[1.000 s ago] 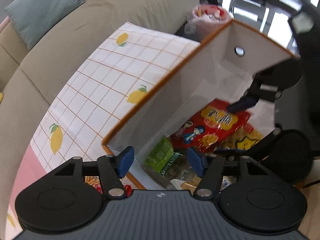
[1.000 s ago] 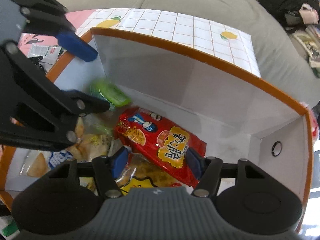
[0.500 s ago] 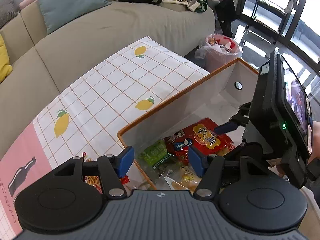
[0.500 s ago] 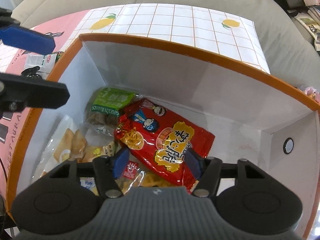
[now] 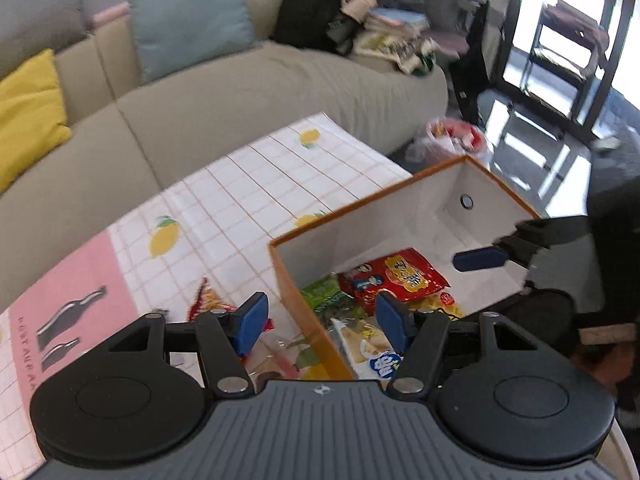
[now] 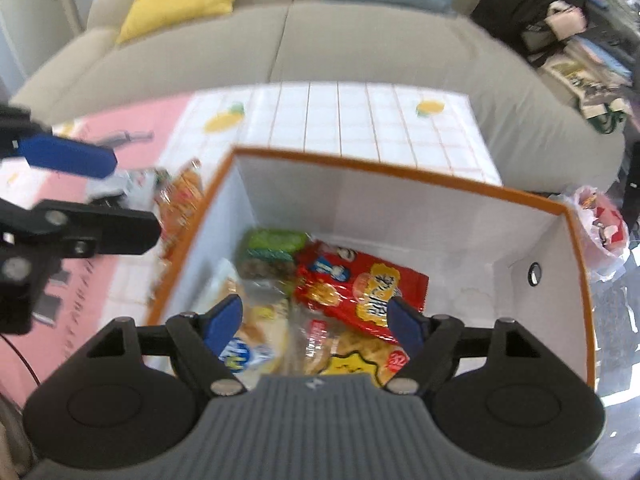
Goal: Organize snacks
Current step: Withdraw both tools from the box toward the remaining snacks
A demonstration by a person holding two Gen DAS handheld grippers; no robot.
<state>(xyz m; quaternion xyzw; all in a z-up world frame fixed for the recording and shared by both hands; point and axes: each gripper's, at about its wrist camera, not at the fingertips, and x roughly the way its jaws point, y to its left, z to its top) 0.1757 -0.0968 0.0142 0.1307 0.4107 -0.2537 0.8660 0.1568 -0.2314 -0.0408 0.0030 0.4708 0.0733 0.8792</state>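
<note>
**Snacks gathered in the orange-rimmed box**

Snacks are seen lying at the bottom of the white box (image 6: 400,208), whose rim is orange. A red packet (image 6: 360,284) is laid flat near the middle of the box floor, with a green packet (image 6: 272,242) just beside it toward the box's corner. A yellow packet (image 6: 360,360) and a clear bag of pale crackers (image 6: 248,344) are found at the near wall of the box. Outside the box, beside its short wall, an orange-and-red packet (image 5: 208,300) is left on the lemon-print tablecloth (image 5: 256,200). The left gripper (image 5: 322,322) is held spread wide above the box's near corner, nothing between its blue pads. The right gripper (image 6: 316,320) is likewise held wide apart and empty over the box. Beyond the box, a beige sofa (image 6: 360,44) is seen.
</note>
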